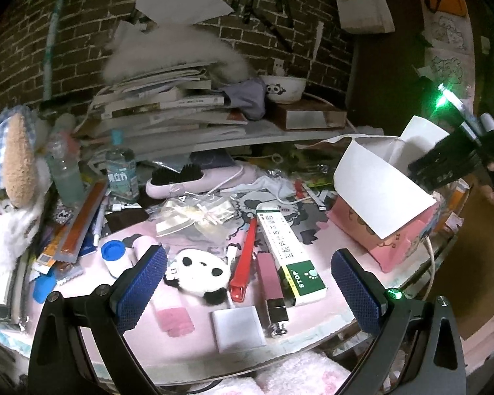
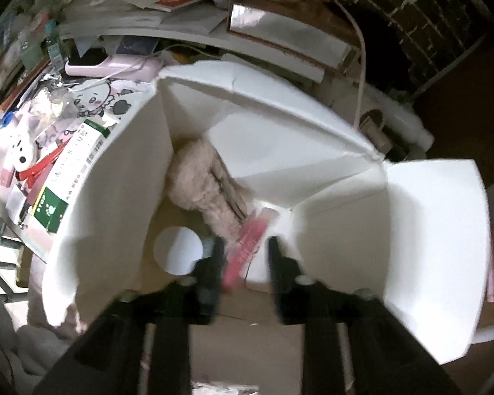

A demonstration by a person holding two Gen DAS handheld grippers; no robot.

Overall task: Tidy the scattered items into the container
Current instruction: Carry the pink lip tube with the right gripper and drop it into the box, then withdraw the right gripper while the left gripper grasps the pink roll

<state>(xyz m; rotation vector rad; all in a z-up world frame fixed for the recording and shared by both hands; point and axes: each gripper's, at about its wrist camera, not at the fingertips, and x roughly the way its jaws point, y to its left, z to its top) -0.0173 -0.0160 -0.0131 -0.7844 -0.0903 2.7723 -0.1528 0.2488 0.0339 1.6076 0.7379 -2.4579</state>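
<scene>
Black fingers of the right gripper point(image 2: 243, 256) are seen partly open over the open box point(image 2: 438, 230), pointing steeply down into it; a pink flat item point(image 2: 247, 243) lies between them, close against the left finger and clear of the right one, so it is judged released or nearly so, though blur leaves contact uncertain. Beyond it, a pink fluffy item point(image 2: 197, 181) is already lying on the box floor beside a white disc point(image 2: 178, 253). Risk: if the pink item is hung on the left pad, it could be dragged back out on withdrawal; the upright white flaps could also be clipped and the box tipped or shoved along the desk. Left gripper point(image 1: 247, 288) is held wide open and empty above the pink mat point(image 1: 313, 243), nothing gripped. Between and just beyond its blue pads point(image 1: 141, 286) are seen the panda plush point(image 1: 197, 271), a red clip point(image 1: 243, 263), a pink stapler-like bar point(image 1: 271, 283), a green-and-white carton point(image 1: 286, 256) and a white pad point(image 1: 238, 327). These are packed close, so a neighbour could be nudged off the desk edge if one is taken carelessly. Box stands to the right, well apart from them.
</scene>
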